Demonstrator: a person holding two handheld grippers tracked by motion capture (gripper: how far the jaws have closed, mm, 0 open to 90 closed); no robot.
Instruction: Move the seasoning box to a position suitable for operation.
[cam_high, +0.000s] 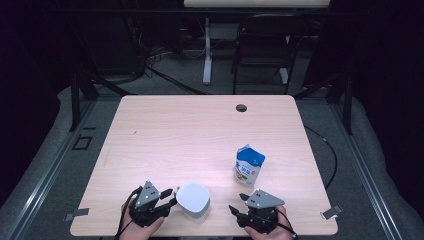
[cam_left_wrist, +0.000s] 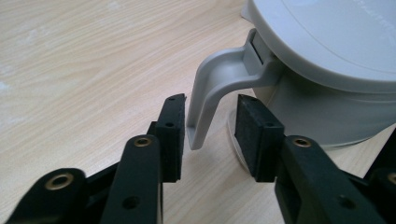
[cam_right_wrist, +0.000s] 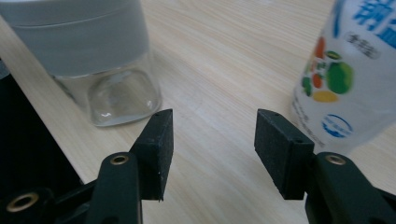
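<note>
A white lidded jug (cam_high: 193, 201) stands near the table's front edge, between my two hands. Its grey handle (cam_left_wrist: 210, 88) hangs between the jaws of my left gripper (cam_left_wrist: 208, 135), which is open around it; the left pad is close to the handle, and whether it touches I cannot tell. In the high view the left gripper (cam_high: 169, 196) sits just left of the jug. A blue and white milk carton (cam_high: 248, 165) stands upright to the right. My right gripper (cam_high: 238, 202) is open and holds nothing; the carton (cam_right_wrist: 350, 74) and the jug's clear base (cam_right_wrist: 116, 93) lie ahead of it.
The light wooden table (cam_high: 175, 130) has a small cable hole (cam_high: 241, 107) near its far edge. A dark chair (cam_high: 265, 45) and a white desk leg (cam_high: 207, 50) stand beyond the table on the grey floor.
</note>
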